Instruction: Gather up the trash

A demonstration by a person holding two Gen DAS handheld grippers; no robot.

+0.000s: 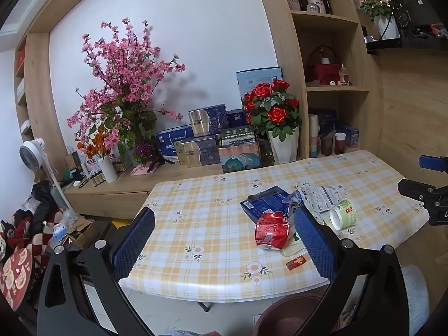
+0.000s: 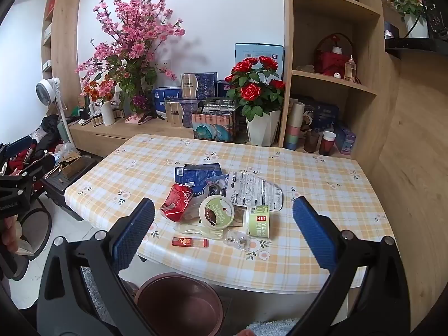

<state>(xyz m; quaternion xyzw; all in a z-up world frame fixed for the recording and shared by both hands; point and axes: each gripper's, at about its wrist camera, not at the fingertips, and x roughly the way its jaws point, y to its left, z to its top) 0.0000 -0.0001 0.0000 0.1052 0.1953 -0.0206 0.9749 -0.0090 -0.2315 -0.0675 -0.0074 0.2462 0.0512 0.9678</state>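
A pile of trash lies on the yellow checked table (image 2: 308, 173): a crushed red can (image 2: 176, 201), a green cup on its side (image 2: 257, 221), its round lid (image 2: 217, 211), a white printed wrapper (image 2: 254, 189), a dark blue box (image 2: 196, 177) and a small red wrapper (image 2: 190, 241). A brown bin (image 2: 179, 305) stands on the floor below the table's near edge. My right gripper (image 2: 224, 232) is open and empty above the near edge. My left gripper (image 1: 224, 238) is open and empty, left of the red can (image 1: 271, 231) and green cup (image 1: 344, 214).
A low wooden counter (image 2: 112, 131) behind the table holds flower vases, boxes and a potted red rose (image 2: 257, 89). Shelves (image 2: 333, 81) stand at the right. A white fan (image 2: 47, 89) and clothes are on the left. The bin also shows in the left wrist view (image 1: 282, 316).
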